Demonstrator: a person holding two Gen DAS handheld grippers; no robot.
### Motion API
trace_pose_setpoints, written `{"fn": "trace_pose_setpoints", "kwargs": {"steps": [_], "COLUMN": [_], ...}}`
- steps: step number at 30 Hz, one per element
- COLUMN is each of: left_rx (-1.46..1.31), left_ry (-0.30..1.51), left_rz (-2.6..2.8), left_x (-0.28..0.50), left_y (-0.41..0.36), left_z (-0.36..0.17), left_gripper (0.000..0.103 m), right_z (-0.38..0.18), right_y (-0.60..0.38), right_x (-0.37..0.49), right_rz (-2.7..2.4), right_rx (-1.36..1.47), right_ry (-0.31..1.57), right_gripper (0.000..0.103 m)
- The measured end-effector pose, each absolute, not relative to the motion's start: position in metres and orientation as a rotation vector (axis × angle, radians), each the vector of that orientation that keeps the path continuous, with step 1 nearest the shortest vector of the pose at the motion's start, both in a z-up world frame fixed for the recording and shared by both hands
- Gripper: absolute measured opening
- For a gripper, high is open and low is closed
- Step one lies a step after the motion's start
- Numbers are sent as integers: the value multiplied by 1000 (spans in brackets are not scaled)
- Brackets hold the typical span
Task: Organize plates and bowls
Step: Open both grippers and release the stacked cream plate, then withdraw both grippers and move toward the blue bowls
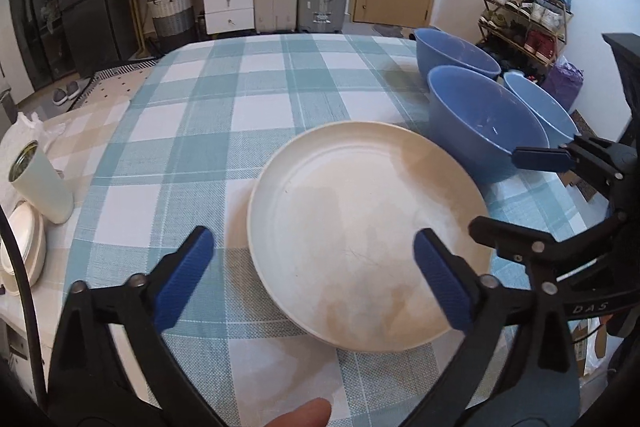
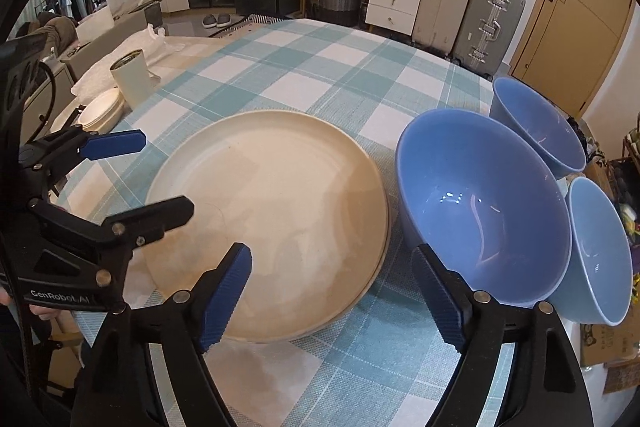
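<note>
- Two tools are in my hands, both standing wide with nothing between the pads; I take the cream plate on the checked desk as my landmark.
- Far left of the plate, at the desk's edge, sits a small stack of white plates with a pale cup just beside it.
- My left tool hangs over the plate's near-left rim: one pad is over the cloth left of it, the other over its surface, neither touching.
- The plate appears to rest on another one; a second rim shows beneath it in the right wrist view.
- My right tool hovers at the plate's near-right edge, between it and the nearest blue bowl.
- Right of the plate stand three blue bowls, unstacked: the nearest just beside it, a second bowl behind, a third bowl further right.
- My judgement: the plates look settled here, the bowls not yet nested.
- Next I would take a bowl by its rim; the glaze looks slippery, so a square grip matters.
</note>
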State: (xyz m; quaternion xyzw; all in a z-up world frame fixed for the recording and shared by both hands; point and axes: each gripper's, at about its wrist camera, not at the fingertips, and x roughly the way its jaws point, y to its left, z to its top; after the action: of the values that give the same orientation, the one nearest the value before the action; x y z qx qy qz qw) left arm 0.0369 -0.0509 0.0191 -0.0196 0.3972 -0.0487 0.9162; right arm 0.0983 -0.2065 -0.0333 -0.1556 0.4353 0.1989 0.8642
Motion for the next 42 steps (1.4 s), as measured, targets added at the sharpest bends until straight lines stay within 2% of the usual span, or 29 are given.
{"fn": "trace_pose_setpoints", "kwargs": {"steps": [15,21,42], "left_rx": [-58,-74,-23], "left_ry": [745,699,709], "left_rz": [-138,-177,-310], "left_x": [34,39,104], "left_y": [-61,-76,-145], "left_z": [56,71,106], "left_gripper": [100,100,100], "right_z": [16,34,82], "right_y": [-243,-268,-368], "right_x": [88,89,106], "right_rz": [365,326,172], "right_rx": [-257,-223,-116], "right_ry": [797,760,682], "right_gripper": [98,99,101]}}
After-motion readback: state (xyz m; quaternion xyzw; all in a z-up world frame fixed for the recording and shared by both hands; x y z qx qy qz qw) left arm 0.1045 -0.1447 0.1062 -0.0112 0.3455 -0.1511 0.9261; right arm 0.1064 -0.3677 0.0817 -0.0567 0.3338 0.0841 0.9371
